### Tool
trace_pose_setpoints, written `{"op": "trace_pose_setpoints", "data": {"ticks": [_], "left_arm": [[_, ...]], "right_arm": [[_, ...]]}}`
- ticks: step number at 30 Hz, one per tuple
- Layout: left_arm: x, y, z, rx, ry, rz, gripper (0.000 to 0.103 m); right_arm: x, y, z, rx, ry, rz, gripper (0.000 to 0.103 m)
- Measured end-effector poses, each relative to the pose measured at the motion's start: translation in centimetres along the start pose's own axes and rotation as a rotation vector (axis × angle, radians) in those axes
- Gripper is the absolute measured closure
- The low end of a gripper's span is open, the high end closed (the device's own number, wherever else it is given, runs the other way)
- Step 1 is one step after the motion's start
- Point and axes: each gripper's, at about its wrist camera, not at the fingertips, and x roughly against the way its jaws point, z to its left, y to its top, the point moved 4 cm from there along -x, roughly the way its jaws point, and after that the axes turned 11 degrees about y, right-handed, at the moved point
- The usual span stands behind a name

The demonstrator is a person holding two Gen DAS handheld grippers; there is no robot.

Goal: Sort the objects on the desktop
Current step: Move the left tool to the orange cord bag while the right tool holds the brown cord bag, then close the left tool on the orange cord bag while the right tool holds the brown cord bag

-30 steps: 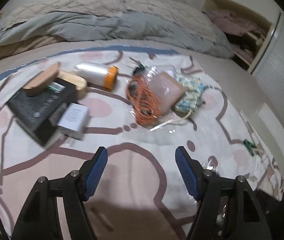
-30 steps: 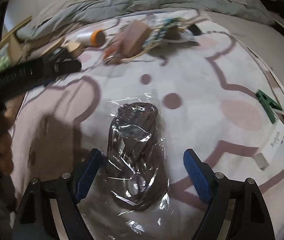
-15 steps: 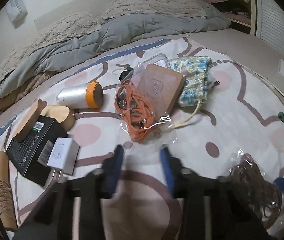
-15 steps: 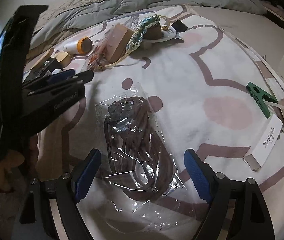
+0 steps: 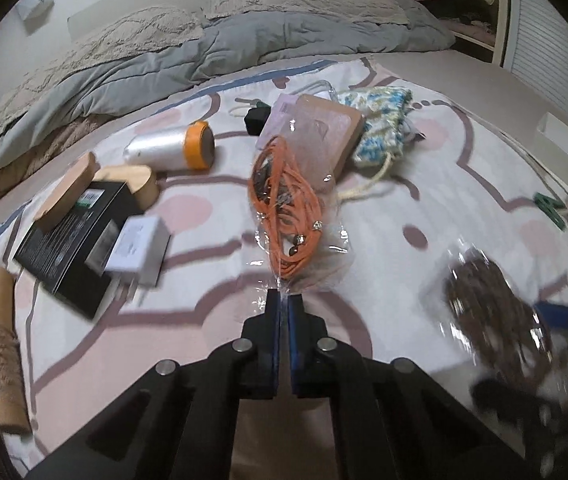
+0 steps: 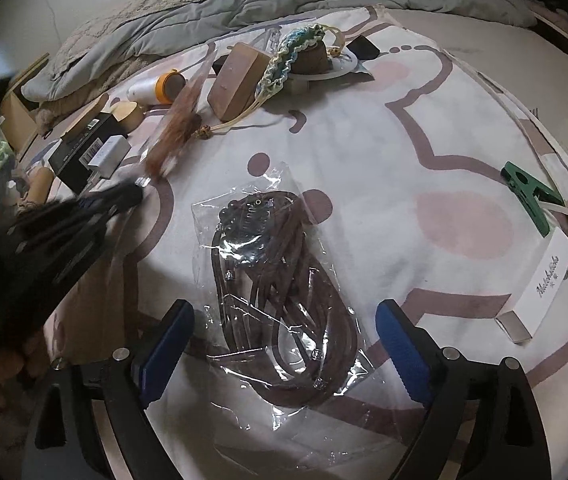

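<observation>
L gripper [image 5: 284,300] was pinched on the near edge of the clear bag w/ orange cord [image 5: 288,216], mid bedspread [image 5: 384,208], just right of the black box [image 5: 72,232]. R gripper [image 6: 284,344] was apart, jaws opening, pads either side of the brown cord bag [image 6: 280,280] w/o touching it.

We see the left gripper [image 5: 283,298] with its jaws pressed together on the near edge of the clear bag of orange cord [image 5: 286,204], which lies on the patterned bedspread [image 5: 384,208]. Left of it sit a white charger [image 5: 138,250] and a black box [image 5: 74,236]; a bag of brown cord [image 5: 496,312] lies blurred at right.
</observation>
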Motion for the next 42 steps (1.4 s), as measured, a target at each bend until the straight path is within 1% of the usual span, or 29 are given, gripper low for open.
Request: {"op": "trace_pose_setpoints", "data": {"ticks": [3, 5, 7, 9, 11, 21, 25, 28, 31, 33, 34, 37, 38, 39, 40, 41, 42], "left_arm": [[1.3, -1.6, 0.8, -0.005, -0.009, 0.017, 0.099], [2.3, -3.1, 1.4, -0.01, -0.005, 0.03, 0.099], [3.3, -4.8, 2.1, -0.018, 0.011, 0.041, 0.099], [4.1, -6.5, 2.9, -0.038, 0.047, 0.048, 0.099], [4.9, -7.9, 3.6, -0.041, 0.065, 0.052, 0.099], [9.4, -13.8, 8.4, 0.074, 0.132, 0.09, 0.099], [10.8, -16.0, 9.2, 0.081, 0.171, 0.103, 0.099], [11.6, -17.3, 9.6, 0.086, 0.186, 0.095, 0.099], [11.6, -18.6, 10.2, 0.133, 0.17, 0.103, 0.099], [11.3, -18.9, 10.7, 0.181, 0.148, 0.115, 0.098], [11.3, -18.8, 10.8, 0.195, 0.14, 0.115, 0.098], [11.3, -18.8, 11.1, 0.244, 0.105, 0.119, 0.089], [11.3, -18.9, 11.1, 0.254, 0.098, 0.122, 0.078], [11.5, -19.1, 11.2, 0.264, 0.088, 0.12, 0.063], [11.7, -19.1, 11.2, 0.27, 0.075, 0.119, 0.054], [11.9, -19.2, 11.0, 0.279, 0.035, 0.122, 0.04], [12.2, -19.2, 10.7, 0.279, 0.0, 0.121, 0.034]], "right_arm": [[0.0, 0.2, -0.2, -0.031, 0.011, -0.013, 0.01], [-0.1, 0.2, -0.1, -0.024, 0.002, -0.013, 0.01], [-0.3, 0.1, 0.2, 0.0, -0.019, -0.006, 0.01], [-0.5, 0.1, 0.4, 0.022, -0.042, -0.001, 0.009], [-0.7, 0.1, 0.5, 0.032, -0.05, 0.001, 0.008], [-1.0, 0.1, 0.7, 0.048, -0.073, -0.012, 0.007], [-1.0, -0.1, 0.8, 0.054, -0.087, -0.02, 0.007], [-1.1, 0.0, 0.8, 0.056, -0.091, -0.023, 0.007], [-1.2, -0.2, 0.9, 0.06, -0.09, -0.026, 0.004], [-1.4, -0.2, 1.1, 0.071, -0.095, -0.023, 0.0], [-1.5, -0.2, 1.2, 0.075, -0.096, -0.021, 0.0], [-1.6, -0.2, 1.3, 0.081, -0.109, -0.019, 0.0], [-1.6, -0.3, 1.3, 0.08, -0.109, -0.02, 0.0], [-1.6, -0.3, 1.3, 0.08, -0.109, -0.02, 0.0], [-1.7, -0.3, 1.3, 0.079, -0.11, -0.021, 0.0], [-1.7, -0.3, 1.3, 0.079, -0.113, -0.022, 0.0], [-1.7, -0.3, 1.3, 0.08, -0.115, -0.022, 0.0]]}}
